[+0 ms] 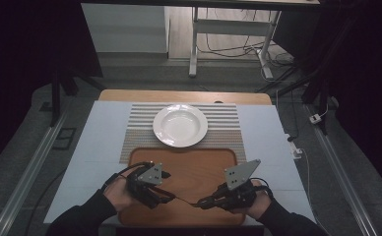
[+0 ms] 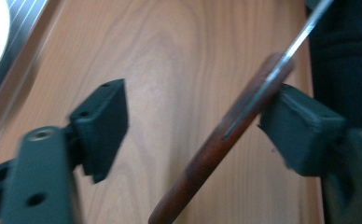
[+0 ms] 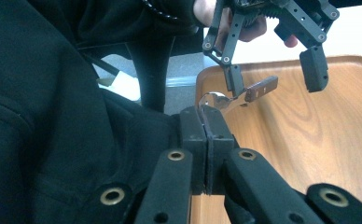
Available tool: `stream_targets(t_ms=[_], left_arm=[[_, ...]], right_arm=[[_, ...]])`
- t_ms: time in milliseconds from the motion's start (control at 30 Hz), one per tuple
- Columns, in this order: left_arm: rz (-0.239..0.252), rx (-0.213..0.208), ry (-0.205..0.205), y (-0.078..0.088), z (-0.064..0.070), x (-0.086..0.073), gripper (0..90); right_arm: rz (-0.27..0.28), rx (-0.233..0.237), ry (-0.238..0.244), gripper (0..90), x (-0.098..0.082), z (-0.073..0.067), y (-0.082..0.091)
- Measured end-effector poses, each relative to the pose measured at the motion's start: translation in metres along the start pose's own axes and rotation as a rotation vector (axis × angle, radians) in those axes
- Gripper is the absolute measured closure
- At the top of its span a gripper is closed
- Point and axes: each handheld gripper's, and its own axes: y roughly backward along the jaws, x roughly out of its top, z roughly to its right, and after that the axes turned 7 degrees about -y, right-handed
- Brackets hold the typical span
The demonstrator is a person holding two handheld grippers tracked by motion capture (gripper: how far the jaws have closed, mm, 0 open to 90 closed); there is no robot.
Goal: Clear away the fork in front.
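**Holding a wooden-handled utensil between two claws, low over the tray**

Standing by the table, I see a white plate (image 1: 180, 125) on a striped mat (image 1: 135, 132), well beyond both hands. A wooden tray (image 1: 179, 162) lies just in front of the mat, on the pale table (image 1: 95, 147). Behind the table there is a white desk frame (image 1: 195, 44), and cables (image 1: 228, 49) trail over the floor.

The utensil (image 1: 184, 200) hangs level above the near part of the tray and spans the gap between the two claws. Its handle is dark reddish wood with a slot along it, and a thin metal shaft runs out of that slot.

The right gripper (image 3: 208, 126) comes in from the right, low and nearly level. Its jaws are pressed together and pinch the shiny metal end of the utensil. A dark sleeve (image 3: 53, 116) fills the space beside it.

The left gripper (image 1: 167, 196) faces it from the left, with its grey plate tilted on top. Its jaws are spread, and the wooden handle passes between them. In the left gripper view the handle lies against one pad (image 2: 300, 126), while the other pad (image 2: 102, 121) stands well clear of it. From this I cannot tell whether that near pad presses the wood or merely touches it.

Both forearms rest near the table's front edge. Nothing lies between the claws and the plate.
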Motion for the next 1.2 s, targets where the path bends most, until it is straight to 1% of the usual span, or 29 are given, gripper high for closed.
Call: stream_targets(t_ms=[33, 67, 100, 167, 200, 233, 267, 300, 367, 400, 467, 533, 633, 667, 700, 767, 800, 833, 867, 900, 933, 967, 1000, 1033, 1067, 1100, 1133, 1167, 1200], left_arm=[[0.004, -0.005, -0.016, 0.000, 0.001, 0.000, 27.5], [0.005, -0.020, -0.031, 0.001, 0.002, 0.001, 35.3], [0.009, -0.030, -0.049, 0.000, 0.003, 0.001, 35.3], [0.011, -0.052, -0.093, -0.001, 0.005, 0.001, 40.9], [0.012, -0.068, -0.109, -0.001, 0.006, 0.001, 47.6], [0.009, -0.076, -0.124, -0.002, 0.007, 0.001, 47.6], [0.011, -0.090, -0.140, -0.002, 0.008, 0.001, 55.8], [0.015, -0.102, -0.155, -0.002, 0.009, 0.001, 55.8], [0.026, -0.119, -0.173, -0.002, 0.010, 0.001, 64.3], [0.023, -0.125, -0.192, -0.001, 0.010, 0.001, 70.6], [0.030, -0.134, -0.206, -0.001, 0.011, 0.002, 71.5], [0.032, -0.150, -0.233, -0.002, 0.013, 0.001, 73.5], [0.017, -0.159, -0.257, -0.003, 0.014, 0.001, 75.8], [0.008, -0.162, -0.263, -0.003, 0.015, 0.001, 77.7], [-0.003, -0.164, -0.262, -0.004, 0.016, 0.001, 77.7], [-0.007, -0.183, -0.246, -0.004, 0.015, 0.000, 79.9], [-0.014, -0.183, -0.227, -0.005, 0.014, 0.000, 80.1], [-0.015, -0.181, -0.209, -0.005, 0.013, 0.000, 80.1], [-0.019, -0.179, -0.201, -0.005, 0.011, 0.000, 80.2], [-0.020, -0.177, -0.178, -0.005, 0.011, -0.001, 80.2], [-0.020, -0.174, -0.163, -0.005, 0.010, -0.001, 80.2], [-0.018, -0.172, -0.151, -0.005, 0.010, -0.001, 80.2], [-0.021, -0.170, -0.141, -0.004, 0.010, -0.001, 80.2], [-0.023, -0.166, -0.131, -0.004, 0.010, -0.002, 80.2], [-0.028, -0.163, -0.116, -0.003, 0.010, -0.002, 80.2], [-0.033, -0.160, -0.099, -0.002, 0.010, -0.002, 80.2], [-0.042, -0.159, -0.084, -0.002, 0.010, -0.003, 80.2], [-0.047, -0.158, -0.067, -0.002, 0.010, -0.004, 80.2], [-0.058, -0.155, -0.037, -0.001, 0.009, -0.005, 80.2]], right_arm=[[0.000, 0.000, 0.000, 89.7, 0.000, 0.000, 0.000], [-0.007, 0.008, 0.005, 89.7, 0.000, -0.001, 0.000], [-0.007, 0.008, 0.005, 89.7, 0.000, -0.001, 0.000], [-0.016, 0.020, 0.009, 89.7, 0.000, -0.001, 0.000], [-0.026, 0.032, 0.013, 89.6, 0.000, -0.002, -0.002], [-0.026, 0.032, 0.013, 89.6, 0.000, -0.002, -0.002], [-0.035, 0.038, 0.018, 89.5, 0.000, -0.002, -0.003], [-0.035, 0.038, 0.018, 89.5, 0.000, -0.002, -0.003], [-0.039, 0.045, 0.022, 89.4, 0.000, -0.002, -0.003], [-0.037, 0.045, 0.019, 89.3, 0.000, -0.002, -0.003], [-0.034, 0.051, 0.015, 89.3, 0.000, -0.002, -0.003], [-0.036, 0.062, 0.008, 89.3, -0.001, -0.001, -0.002], [-0.041, 0.065, 0.000, 89.0, -0.002, 0.001, -0.003], [-0.034, 0.056, -0.009, 86.4, -0.004, 0.003, -0.003], [-0.034, 0.056, -0.009, 86.4, -0.004, 0.003, -0.003], [-0.034, -0.006, -0.020, 80.7, -0.005, 0.005, -0.002], [-0.031, -0.068, -0.035, 75.8, -0.006, 0.008, -0.001], [-0.031, -0.068, -0.035, 75.8, -0.006, 0.008, -0.001], [-0.019, -0.105, -0.059, 70.9, -0.007, 0.010, -0.001], [-0.019, -0.105, -0.059, 70.9, -0.007, 0.010, -0.001], [-0.014, -0.158, -0.063, 65.5, -0.007, 0.011, -0.001], [-0.014, -0.158, -0.063, 65.5, -0.007, 0.011, -0.001], [-0.007, -0.187, -0.067, 60.9, -0.007, 0.011, 0.000], [-0.007, -0.187, -0.067, 60.9, -0.007, 0.011, 0.000], [0.008, -0.243, -0.060, 53.8, -0.008, 0.010, 0.003], [0.008, -0.243, -0.060, 53.8, -0.008, 0.010, 0.003], [0.029, -0.289, -0.061, 44.8, -0.009, 0.010, 0.005], [0.029, -0.289, -0.061, 44.8, -0.009, 0.010, 0.005], [0.038, -0.352, -0.069, 40.1, -0.010, 0.009, 0.007]])
